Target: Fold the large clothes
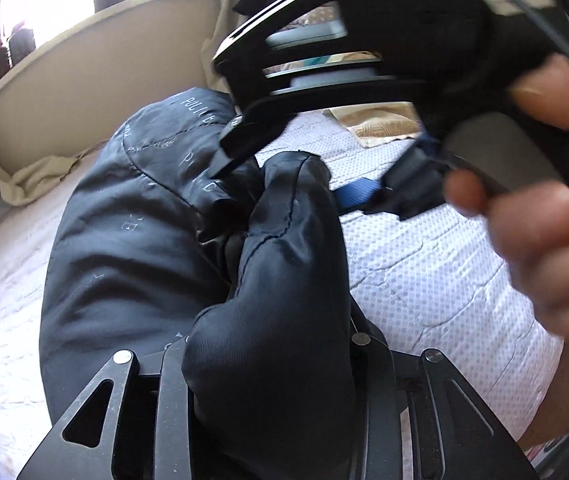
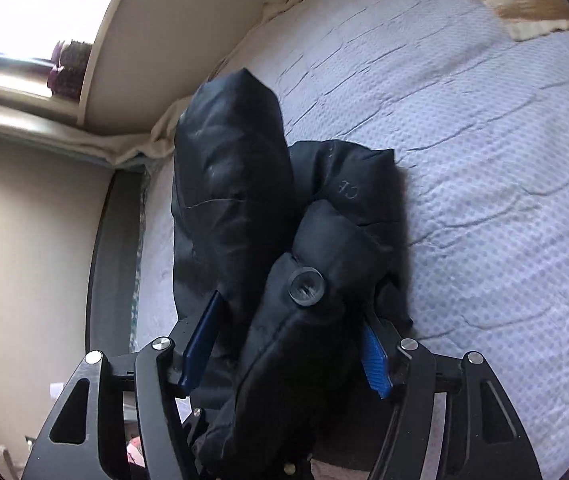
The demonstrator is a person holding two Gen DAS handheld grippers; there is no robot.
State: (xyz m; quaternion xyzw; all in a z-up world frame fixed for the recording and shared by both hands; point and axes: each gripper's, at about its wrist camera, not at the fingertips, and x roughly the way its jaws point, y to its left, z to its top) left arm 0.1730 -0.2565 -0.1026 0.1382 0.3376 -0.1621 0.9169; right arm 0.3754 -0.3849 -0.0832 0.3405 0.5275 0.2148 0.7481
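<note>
Fingers and thumb of a bare hand curl around the handle of the right gripper, seen large and blurred on the right of the left wrist view, with a thin black cable running past the knuckles. That gripper points steeply down toward the bed. Its two blue-padded jaws stand apart, and a bunched fold of the dark jacket rises between them without either pad pressing on it; a round black button sits on this fold. The left gripper also angles down. A puffed dark fold fills the gap between its arms and hides its tips, so whether it clamps the cloth cannot be told.

Pale repeated lettering reading "POLICE" runs across the jacket's lining in the left view; in the right view only the letters "CE" show, mirrored.

The jacket lies heaped on a white bedcover with small blue dots, directly under and between both grippers. A beige blanket lies further away on the bed, well apart from the jacket.
</note>
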